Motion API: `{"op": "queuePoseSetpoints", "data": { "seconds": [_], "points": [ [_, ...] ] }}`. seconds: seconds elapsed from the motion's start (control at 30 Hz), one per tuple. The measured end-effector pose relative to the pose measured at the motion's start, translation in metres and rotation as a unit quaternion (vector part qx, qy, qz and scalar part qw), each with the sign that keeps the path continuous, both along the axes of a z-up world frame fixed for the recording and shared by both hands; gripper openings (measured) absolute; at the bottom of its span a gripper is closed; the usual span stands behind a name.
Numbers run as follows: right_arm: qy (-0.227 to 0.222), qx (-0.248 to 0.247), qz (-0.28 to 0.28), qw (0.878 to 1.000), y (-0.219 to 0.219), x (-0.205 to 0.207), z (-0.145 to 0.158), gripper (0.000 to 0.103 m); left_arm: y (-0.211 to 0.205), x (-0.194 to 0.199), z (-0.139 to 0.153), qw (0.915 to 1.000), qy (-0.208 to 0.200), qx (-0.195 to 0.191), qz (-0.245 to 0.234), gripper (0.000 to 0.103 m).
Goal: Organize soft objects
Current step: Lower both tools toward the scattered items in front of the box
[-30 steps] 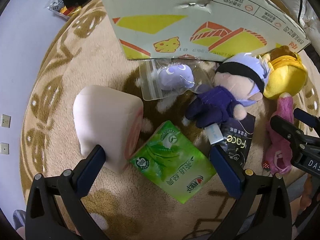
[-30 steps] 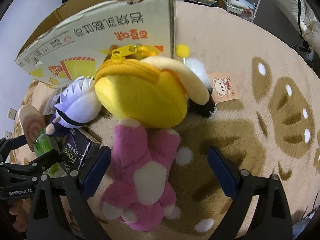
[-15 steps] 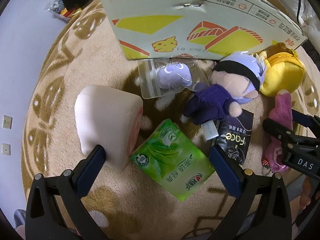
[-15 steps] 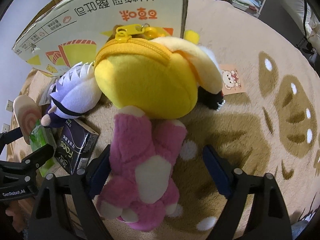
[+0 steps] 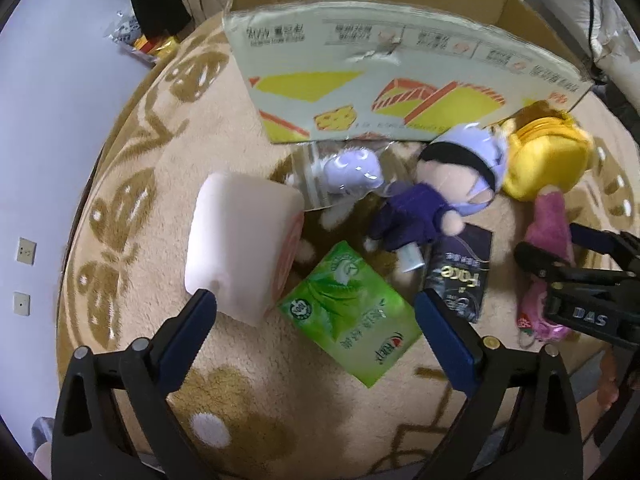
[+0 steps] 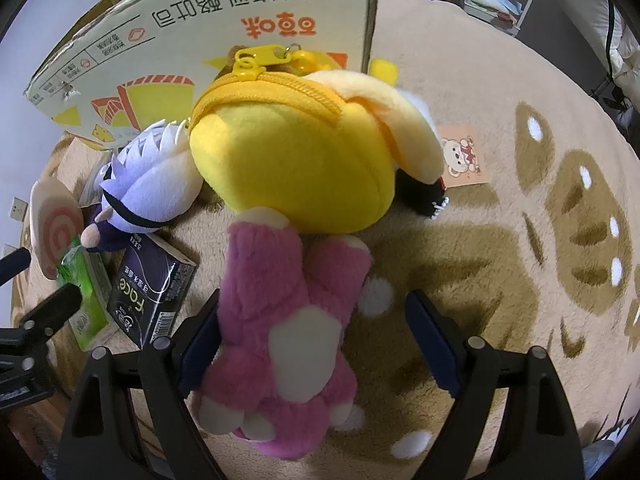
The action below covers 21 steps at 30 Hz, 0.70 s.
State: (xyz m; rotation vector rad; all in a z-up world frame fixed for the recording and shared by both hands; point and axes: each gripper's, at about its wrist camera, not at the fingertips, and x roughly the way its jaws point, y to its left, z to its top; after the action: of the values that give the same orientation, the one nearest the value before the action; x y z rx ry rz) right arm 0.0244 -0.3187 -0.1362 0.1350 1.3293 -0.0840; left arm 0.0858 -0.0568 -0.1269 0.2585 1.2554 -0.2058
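Pink plush toy [image 6: 280, 332] lies on rug [image 6: 500, 128] between my right jaws, wide, not squeezing. My left jaws closing over green tissue pack [image 5: 352, 316], not touching it.

Black two-finger grippers, blue pads

Left gripper [image 5: 314, 322] and right gripper [image 6: 314, 326]: black frames, silver screws; white "DAS" lettering at 3 o'clock in the left view.
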Motion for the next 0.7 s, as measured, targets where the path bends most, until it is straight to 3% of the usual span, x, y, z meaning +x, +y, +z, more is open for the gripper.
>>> {"op": "queuePoseSetpoints", "data": {
  "seconds": [0.2,0.7],
  "points": [
    [0.000,-0.001,0.004,1.000,0.007,-0.001,-0.002,0.092,-0.006,-0.007,-0.007,0.9993,0.026,0.027,0.005,0.082],
    [0.010,0.002,0.013,1.000,0.024,0.003,-0.015,0.089,-0.001,0.004,-0.014,0.9971,0.065,-0.030,0.026,0.083]
  ]
}}
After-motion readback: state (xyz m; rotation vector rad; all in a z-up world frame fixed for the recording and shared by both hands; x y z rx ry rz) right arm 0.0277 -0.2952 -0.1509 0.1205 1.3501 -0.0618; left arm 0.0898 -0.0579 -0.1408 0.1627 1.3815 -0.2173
